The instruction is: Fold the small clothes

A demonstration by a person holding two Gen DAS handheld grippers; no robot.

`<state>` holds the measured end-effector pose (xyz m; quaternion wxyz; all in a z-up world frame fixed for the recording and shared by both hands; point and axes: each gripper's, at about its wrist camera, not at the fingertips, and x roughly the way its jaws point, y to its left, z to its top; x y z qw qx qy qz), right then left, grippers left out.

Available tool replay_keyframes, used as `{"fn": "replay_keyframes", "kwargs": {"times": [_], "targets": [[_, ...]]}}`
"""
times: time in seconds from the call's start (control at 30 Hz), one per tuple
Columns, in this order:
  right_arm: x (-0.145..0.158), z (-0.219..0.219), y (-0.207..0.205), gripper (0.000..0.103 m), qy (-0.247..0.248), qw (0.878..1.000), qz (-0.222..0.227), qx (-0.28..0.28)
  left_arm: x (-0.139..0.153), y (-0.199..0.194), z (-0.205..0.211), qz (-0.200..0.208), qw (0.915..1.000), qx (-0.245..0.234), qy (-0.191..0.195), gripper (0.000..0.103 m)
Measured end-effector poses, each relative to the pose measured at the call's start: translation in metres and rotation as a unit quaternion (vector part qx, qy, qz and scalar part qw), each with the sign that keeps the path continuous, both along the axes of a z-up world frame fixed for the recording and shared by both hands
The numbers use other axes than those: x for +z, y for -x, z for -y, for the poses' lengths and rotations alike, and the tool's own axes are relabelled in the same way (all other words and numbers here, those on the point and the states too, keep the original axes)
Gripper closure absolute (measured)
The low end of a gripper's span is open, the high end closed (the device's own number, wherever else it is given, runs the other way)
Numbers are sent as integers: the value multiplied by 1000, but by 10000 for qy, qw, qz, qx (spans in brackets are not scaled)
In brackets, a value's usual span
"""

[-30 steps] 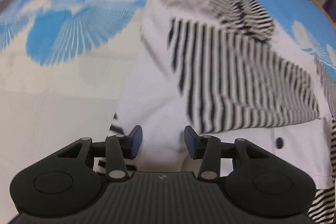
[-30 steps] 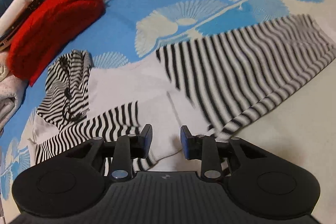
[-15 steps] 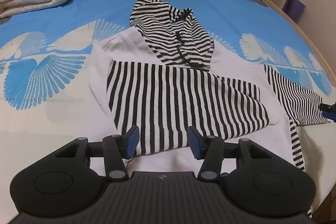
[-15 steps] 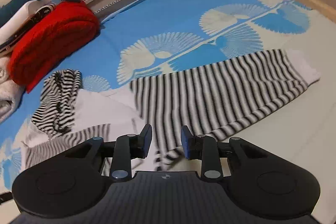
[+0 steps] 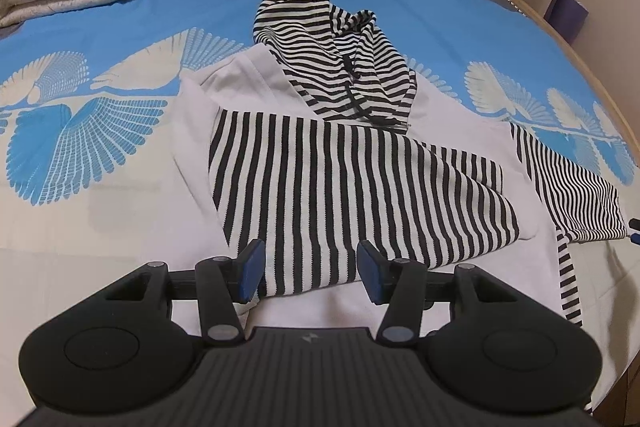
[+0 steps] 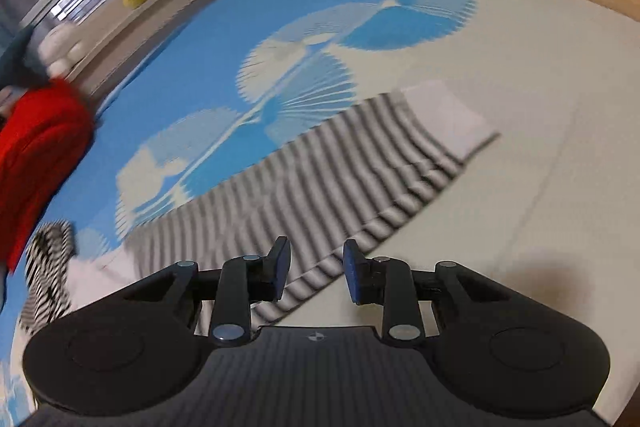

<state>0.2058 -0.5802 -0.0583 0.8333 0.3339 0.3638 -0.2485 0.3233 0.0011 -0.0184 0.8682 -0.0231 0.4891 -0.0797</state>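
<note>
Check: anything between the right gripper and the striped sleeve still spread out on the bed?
Nothing visible. The right gripper, open, hovers above the outstretched sleeve, with only bare bedsheet beside it; the view is motion-blurred.

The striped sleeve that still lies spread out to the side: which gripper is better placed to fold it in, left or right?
Probably right. The right gripper hangs open directly over the spread-out striped sleeve. The left gripper is over the sleeve already folded across the white body.

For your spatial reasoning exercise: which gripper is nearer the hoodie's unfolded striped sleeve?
Right. The right gripper hangs over the unfolded striped sleeve. The left gripper hangs over the folded sleeve instead.
</note>
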Motion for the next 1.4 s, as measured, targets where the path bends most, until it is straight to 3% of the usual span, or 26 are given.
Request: {"fn": "replay_keyframes", "kwargs": {"times": [0.23, 0.93, 1.0, 1.03, 1.1, 1.2, 1.3, 1.4], "targets": [[-26, 26, 2, 72, -435, 9979, 72, -483, -2, -2, -1, -36, 10000, 17, -4, 47], [-67, 56, -3, 73, -800, 9879, 400, -1267, -2, -4, -4, -54, 9999, 85, 59, 46], [-67, 54, -8, 85, -772, 9876, 445, -1289, -1, -4, -7, -48, 9999, 108, 65, 46], [-67, 53, -9, 97, -738, 9874, 459, -1323, -1, -3, -9, -47, 9999, 123, 71, 46], [-61, 47, -14, 98, -493, 9875, 422, -1433, 0, -2, -13, -35, 9999, 153, 73, 46], [-32, 24, -30, 99, 407, 9890, 419, -1362, 4, -2, -23, -2, 9997, 226, 105, 46], [16, -32, -57, 102, 1662, 9810, 656, -751, 8, -1, -35, 46, 9993, 350, 131, 46], [58, -116, -78, 102, 2252, 9638, 1369, 410, 11, -2, -50, 53, 9984, 525, 185, 46]]}}
